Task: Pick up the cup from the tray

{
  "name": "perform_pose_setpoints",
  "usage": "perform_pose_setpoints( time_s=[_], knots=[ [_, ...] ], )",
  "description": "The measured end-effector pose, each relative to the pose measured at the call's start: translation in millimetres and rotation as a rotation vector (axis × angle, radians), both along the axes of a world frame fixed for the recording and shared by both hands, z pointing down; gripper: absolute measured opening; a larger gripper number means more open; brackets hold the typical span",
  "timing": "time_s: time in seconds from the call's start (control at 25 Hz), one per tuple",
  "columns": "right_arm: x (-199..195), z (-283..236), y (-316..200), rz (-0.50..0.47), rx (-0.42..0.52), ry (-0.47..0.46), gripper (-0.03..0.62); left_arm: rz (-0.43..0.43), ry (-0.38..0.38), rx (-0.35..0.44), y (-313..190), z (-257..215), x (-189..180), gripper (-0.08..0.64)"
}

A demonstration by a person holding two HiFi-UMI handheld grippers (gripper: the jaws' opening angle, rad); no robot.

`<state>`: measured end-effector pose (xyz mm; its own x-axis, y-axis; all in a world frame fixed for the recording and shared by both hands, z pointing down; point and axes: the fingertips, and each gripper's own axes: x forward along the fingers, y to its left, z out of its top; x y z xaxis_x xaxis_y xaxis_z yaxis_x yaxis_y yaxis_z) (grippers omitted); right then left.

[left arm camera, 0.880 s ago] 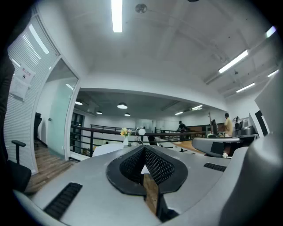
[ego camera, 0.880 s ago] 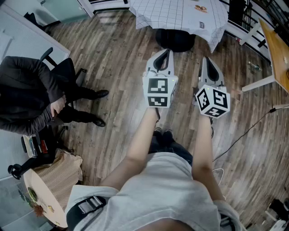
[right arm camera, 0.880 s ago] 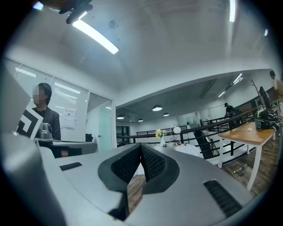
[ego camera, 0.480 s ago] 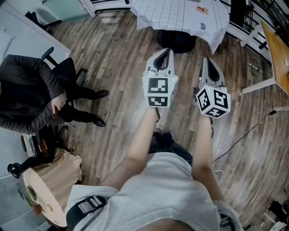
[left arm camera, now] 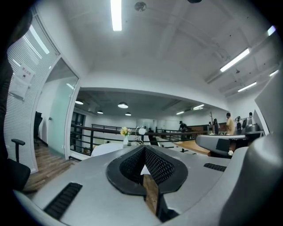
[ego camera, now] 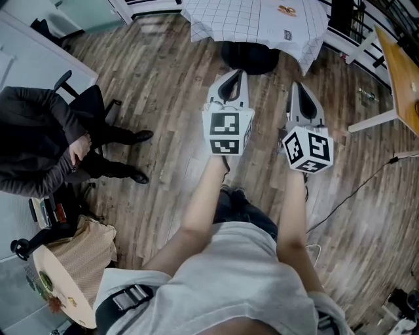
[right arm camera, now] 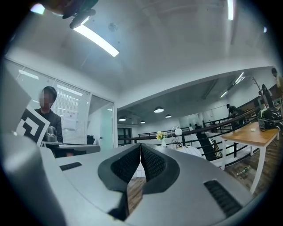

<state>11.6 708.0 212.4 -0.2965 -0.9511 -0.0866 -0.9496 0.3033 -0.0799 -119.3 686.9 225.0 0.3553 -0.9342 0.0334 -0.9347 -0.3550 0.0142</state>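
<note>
I make out no cup and no tray in any view. My left gripper is held level over the wooden floor with its jaws shut and nothing between them; in the left gripper view the black pads meet. My right gripper hangs beside it to the right, also shut and empty, and its pads touch in the right gripper view. Both point towards a table with a white checked cloth. Small items lie on that table, too small to tell apart.
A person in black sits on an office chair at the left. A dark stool stands under the checked table. A wooden table is at the right, and a cable runs across the floor. A vase of flowers stands ahead.
Both grippers have crept slightly towards the checked table; their jaws stay shut.
</note>
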Motion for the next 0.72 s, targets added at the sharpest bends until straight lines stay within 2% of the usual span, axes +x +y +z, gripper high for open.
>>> perform_pose_setpoints(
  time_s=[0.4, 0.72],
  knots=[
    [24.5, 11.6, -21.8, -0.016, -0.014, -0.03, 0.009, -0.042, -0.006, -0.01, -17.2, 8.2, 3.5, 0.008],
    [24.8, 15.6, -83.9, -0.009, -0.009, -0.028, 0.009, -0.046, -0.001, -0.005, -82.7, 14.5, -1.5, 0.008]
  ],
)
